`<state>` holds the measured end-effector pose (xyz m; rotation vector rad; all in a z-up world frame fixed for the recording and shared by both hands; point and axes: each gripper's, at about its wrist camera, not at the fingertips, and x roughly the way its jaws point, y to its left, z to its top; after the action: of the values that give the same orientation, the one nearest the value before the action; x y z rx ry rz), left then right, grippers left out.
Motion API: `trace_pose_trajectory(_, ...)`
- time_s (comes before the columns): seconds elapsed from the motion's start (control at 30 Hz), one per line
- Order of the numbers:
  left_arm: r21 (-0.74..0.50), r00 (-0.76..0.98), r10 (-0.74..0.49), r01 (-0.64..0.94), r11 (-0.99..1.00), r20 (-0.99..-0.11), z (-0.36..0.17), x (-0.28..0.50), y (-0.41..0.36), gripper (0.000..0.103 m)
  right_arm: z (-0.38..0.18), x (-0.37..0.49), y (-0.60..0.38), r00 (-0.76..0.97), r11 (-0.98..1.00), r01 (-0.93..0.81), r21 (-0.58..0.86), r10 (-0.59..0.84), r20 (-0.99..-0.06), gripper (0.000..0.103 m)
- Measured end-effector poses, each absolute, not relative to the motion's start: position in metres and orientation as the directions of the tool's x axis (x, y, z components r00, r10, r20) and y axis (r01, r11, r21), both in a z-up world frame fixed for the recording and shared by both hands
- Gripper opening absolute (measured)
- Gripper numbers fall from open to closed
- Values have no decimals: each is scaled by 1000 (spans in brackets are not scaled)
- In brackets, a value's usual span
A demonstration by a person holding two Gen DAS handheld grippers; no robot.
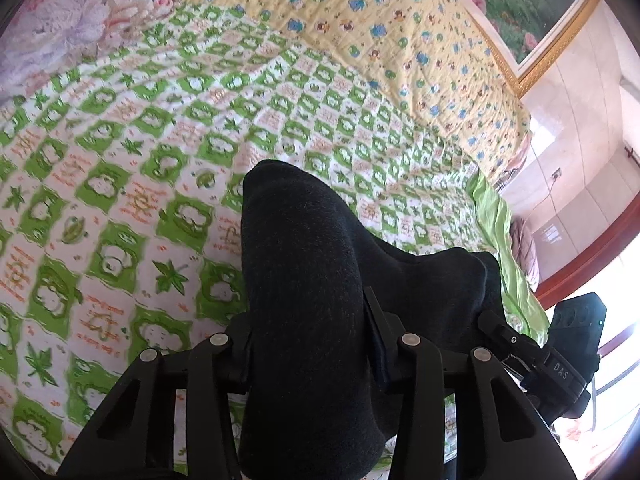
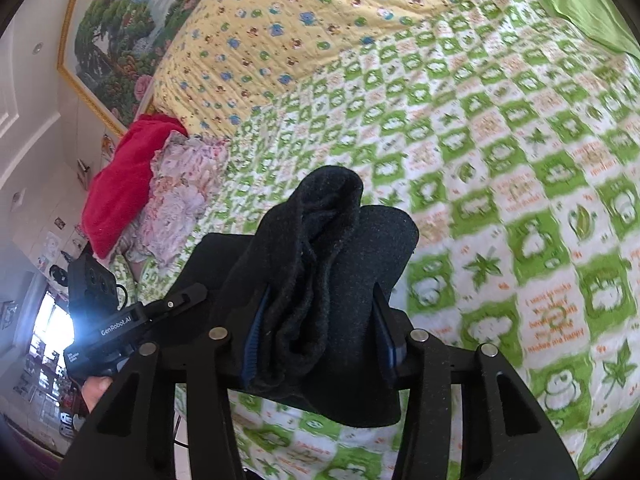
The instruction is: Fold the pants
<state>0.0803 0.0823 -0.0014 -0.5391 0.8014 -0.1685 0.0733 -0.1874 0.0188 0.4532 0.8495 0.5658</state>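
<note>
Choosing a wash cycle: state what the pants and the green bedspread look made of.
Pants: thick, matte black knit or fleece, judging by the fuzzy nap and soft rolled folds. Bedspread: probably printed cotton, matte, quilted, shown by stitched puckers.

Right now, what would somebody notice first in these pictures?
Probably the black fuzzy pants, bunched up between the fingers of the left gripper and also the right gripper, filling the middle of both views. Behind them spreads the bright green-and-white checked frog quilt, with a red blanket piled at its far edge in the right view.
</note>
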Motion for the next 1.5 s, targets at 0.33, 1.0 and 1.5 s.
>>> trace_pose_trajectory(0.33,-464,760,-217,-125,877,-613,28,74,134,43,36,107,-127,489,712,-408,571,699,-523,47)
trace_pose_trajectory(1.0,-371,782,-6,-288,883,-623,40,131,214,43,36,203,-20,424,631,-573,522,774,-471,46)
trace_pose_trajectory(1.5,-398,741,-2,-359,844,-672,1,150,239,50,3,243,5,404,689,-555,466,713,-573,55)
